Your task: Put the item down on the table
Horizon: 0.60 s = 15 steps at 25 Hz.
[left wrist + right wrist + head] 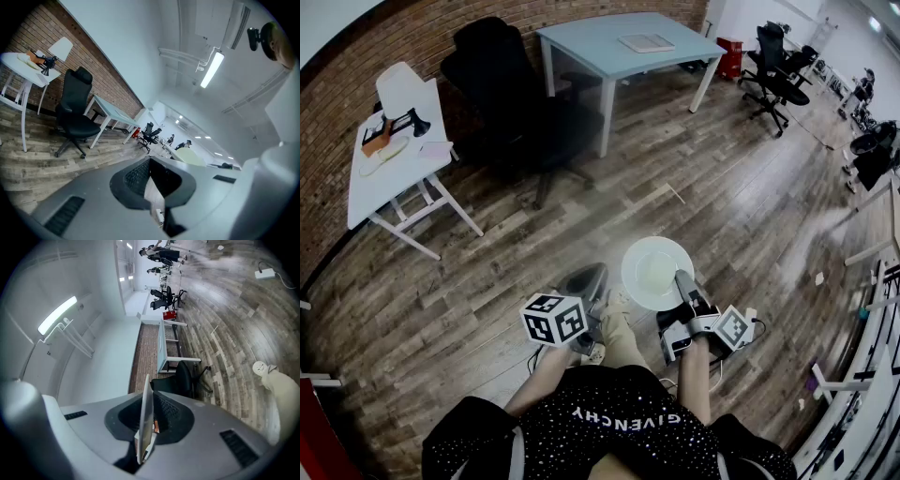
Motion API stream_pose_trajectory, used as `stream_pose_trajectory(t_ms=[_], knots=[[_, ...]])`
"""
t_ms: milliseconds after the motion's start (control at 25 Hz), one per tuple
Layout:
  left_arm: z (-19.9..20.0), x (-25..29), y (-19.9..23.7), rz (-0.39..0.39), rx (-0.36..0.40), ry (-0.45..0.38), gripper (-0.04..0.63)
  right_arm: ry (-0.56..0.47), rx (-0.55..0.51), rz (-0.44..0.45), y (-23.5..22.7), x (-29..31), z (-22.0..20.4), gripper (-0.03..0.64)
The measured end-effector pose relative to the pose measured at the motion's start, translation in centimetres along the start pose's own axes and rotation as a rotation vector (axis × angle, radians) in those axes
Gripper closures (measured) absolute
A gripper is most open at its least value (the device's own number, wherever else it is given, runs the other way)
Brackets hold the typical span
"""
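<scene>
A white round plate (652,267) is held out in front of me, over the wooden floor. My right gripper (682,279) is shut on its near rim. In the right gripper view the plate (146,413) stands edge-on between the two jaws of that gripper (149,420). My left gripper (591,279) hangs beside the plate on its left, apart from it, jaws together with nothing in them. The left gripper view shows this gripper (151,180) with the pale plate (190,156) off to the right.
A white table (384,178) with small items stands at the far left by the brick wall. A light blue table (600,47) stands further back, with a black office chair (502,84) between them. More chairs and desks line the right side.
</scene>
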<state>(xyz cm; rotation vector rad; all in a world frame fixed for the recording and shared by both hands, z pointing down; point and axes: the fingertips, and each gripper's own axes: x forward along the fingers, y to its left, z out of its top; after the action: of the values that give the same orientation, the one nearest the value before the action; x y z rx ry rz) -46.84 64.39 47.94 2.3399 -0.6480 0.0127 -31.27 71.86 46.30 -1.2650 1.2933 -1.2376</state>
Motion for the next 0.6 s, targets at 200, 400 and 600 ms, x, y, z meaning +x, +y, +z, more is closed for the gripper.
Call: stream_pose_trajectory(t_ms=[200, 400, 600], knots=[[1.6, 3.3, 2.0, 0.029, -0.005, -0.001, 0.583, 0.019, 0.014, -0.005, -0.7, 4.1, 2.1, 0.581], [4.6, 8.4, 3.7, 0.047, -0.009, -0.014, 0.583, 0.038, 0.000, -0.015, -0.7, 8.9, 5.6, 0.581], [8.2, 15.2, 4.6, 0.040, 0.006, -0.016, 0.583, 0.038, -0.032, 0.006, 0.2, 14.8, 10.9, 0.583]])
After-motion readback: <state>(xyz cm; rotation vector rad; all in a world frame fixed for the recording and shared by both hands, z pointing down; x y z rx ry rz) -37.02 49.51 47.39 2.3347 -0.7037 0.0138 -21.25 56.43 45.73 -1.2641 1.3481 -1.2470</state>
